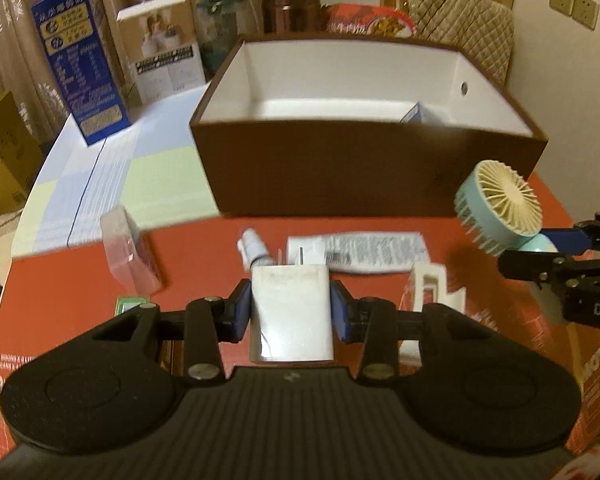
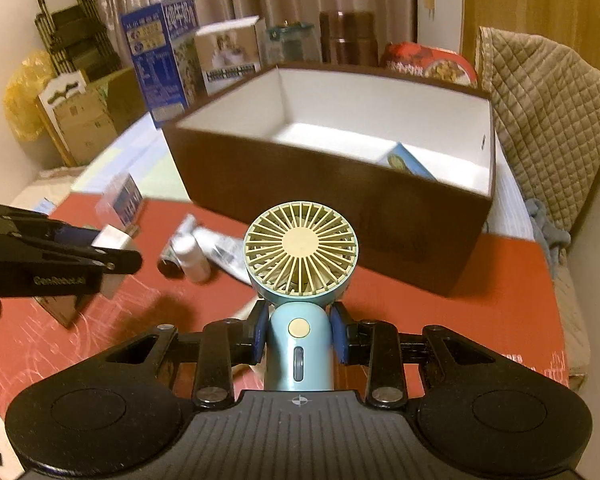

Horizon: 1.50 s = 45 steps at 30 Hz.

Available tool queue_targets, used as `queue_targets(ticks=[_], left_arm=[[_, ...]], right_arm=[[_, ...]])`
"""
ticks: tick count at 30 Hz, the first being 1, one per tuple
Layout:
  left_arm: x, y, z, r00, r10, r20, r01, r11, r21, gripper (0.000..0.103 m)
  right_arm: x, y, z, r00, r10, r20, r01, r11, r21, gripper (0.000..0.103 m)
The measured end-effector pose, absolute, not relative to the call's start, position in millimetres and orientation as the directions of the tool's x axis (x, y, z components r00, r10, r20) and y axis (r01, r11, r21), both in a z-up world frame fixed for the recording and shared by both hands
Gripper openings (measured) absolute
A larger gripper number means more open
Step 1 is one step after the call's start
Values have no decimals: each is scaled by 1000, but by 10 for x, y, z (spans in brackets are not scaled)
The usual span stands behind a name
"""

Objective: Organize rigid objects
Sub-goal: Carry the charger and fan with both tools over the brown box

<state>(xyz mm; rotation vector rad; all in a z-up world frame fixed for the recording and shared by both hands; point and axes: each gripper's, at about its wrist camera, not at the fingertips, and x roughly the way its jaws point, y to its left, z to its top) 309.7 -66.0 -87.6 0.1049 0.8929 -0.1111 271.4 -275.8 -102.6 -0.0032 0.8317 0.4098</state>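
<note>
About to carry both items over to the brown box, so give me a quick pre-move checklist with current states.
1. Left gripper clamped on white block: ok.
2. Right gripper clamped on fan handle: ok.
3. Both items lifted off the red mat: cannot tell.
4. Brown box open, with room on its white floor: ok; one blue carton sits at the right end.
5. Grippers apart from each other: ok.
6. Items high enough to pass the box's near wall: cannot tell.
</note>
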Motion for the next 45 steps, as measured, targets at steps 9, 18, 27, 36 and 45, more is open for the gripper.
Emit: queue_targets(ticks=[9, 18, 27, 36, 45], left_arm=[[3507, -588, -560, 660, -115, -742, 205, 978, 32, 36], [4016, -513, -352, 685, -152, -712, 254, 967, 38, 36], [4501, -507, -302, 689, -183, -701, 287, 957, 33, 36], [4986, -488, -371, 677, -195, -709, 296, 955, 20, 36], [5374, -544, -520, 651, -195, -734, 311, 950, 24, 36]], right_arm=[[3015, -2607, -681, 644, 369, -670, -319, 926, 204, 30], [3458, -2374, -460, 675, 363, -642, -280, 932, 232, 30], [3938, -2179, -410, 683, 349, -642, -231, 937, 264, 30], [4428, -2144, -466, 699, 308, -646, -156, 946, 283, 30], [4816, -2208, -642, 689, 269, -673, -73, 950, 304, 30]])
